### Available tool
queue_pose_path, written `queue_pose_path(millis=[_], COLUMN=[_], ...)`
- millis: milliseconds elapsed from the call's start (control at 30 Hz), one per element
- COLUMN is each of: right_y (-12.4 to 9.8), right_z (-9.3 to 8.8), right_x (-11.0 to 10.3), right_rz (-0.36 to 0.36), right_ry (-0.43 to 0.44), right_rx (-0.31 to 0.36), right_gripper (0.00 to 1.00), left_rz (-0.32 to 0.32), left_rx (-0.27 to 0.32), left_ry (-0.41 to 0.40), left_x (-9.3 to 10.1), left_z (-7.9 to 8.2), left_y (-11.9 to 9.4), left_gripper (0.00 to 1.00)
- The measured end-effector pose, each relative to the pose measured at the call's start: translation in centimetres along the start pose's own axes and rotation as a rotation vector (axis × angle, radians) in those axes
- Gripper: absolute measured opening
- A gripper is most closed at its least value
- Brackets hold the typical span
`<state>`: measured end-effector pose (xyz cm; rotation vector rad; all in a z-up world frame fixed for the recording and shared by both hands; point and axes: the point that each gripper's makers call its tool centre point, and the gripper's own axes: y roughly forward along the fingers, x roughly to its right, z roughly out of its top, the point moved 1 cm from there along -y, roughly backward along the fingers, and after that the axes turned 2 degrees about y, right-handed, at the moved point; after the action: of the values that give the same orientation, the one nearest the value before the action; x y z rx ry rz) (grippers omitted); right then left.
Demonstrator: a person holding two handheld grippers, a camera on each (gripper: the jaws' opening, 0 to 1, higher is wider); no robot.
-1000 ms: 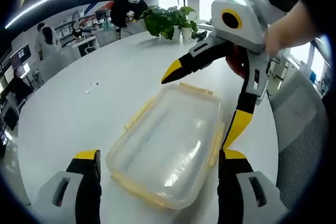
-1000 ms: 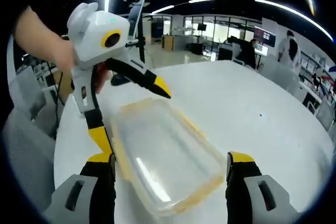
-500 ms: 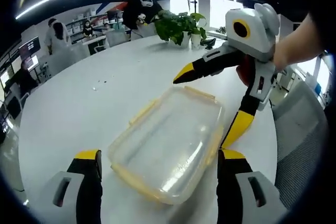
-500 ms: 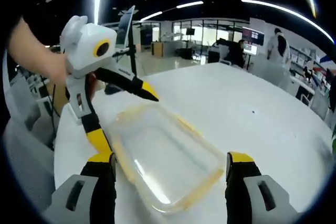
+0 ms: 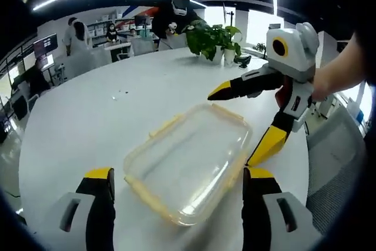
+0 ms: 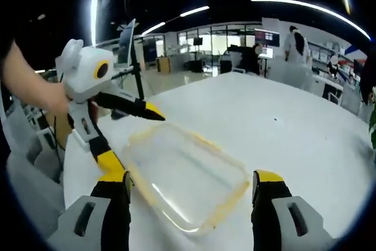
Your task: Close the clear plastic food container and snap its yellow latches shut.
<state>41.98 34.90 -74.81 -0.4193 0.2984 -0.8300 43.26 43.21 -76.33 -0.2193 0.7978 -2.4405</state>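
- The clear plastic food container (image 5: pixel 189 166) (image 6: pixel 188 174) lies flat on the white table (image 5: pixel 94 121) (image 6: pixel 294 127), with its lid on top.
- Its yellow latches (image 5: pixel 161 126) (image 6: pixel 207 140) run along the edges. I cannot tell if they are snapped down.
- In the left gripper view, the left gripper (image 5: pixel 176 174) sits low, with its two jaws spread wide, one on each side of the container's near end. It holds nothing.
- In the right gripper view, the right gripper (image 6: pixel 188 176) is the same: jaws wide apart, with the container between them and nothing held.
- Each gripper shows up in the other's view, held by a hand (image 5: pixel 341 72) (image 6: pixel 41 95), with one yellow tip near the container's far edge and one raised above it.
- Farther off in the left gripper view, a green potted plant (image 5: pixel 214 36) stands on the table.
- People (image 5: pixel 176 13) (image 6: pixel 296 42) are at the back of the room.
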Motion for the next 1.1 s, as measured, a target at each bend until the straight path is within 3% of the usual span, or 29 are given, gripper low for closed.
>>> queue_pose_path(millis=[300,1100], right_y=[-0.7,-3.3], right_z=[1.1,1.5], right_x=[0.3,0.4], right_rz=[-0.034,-0.087], right_ry=[0.069,0.145], right_rx=[0.063,0.120], right_gripper=[0.86,0.86], left_rz=[0.029,0.089], left_rx=[0.040,0.120], left_ry=[-0.039,-0.141], left_x=[-0.1,0.3], left_z=[0.4,0.5], left_y=[-0.9,-3.8], left_gripper=[0.90,0.89])
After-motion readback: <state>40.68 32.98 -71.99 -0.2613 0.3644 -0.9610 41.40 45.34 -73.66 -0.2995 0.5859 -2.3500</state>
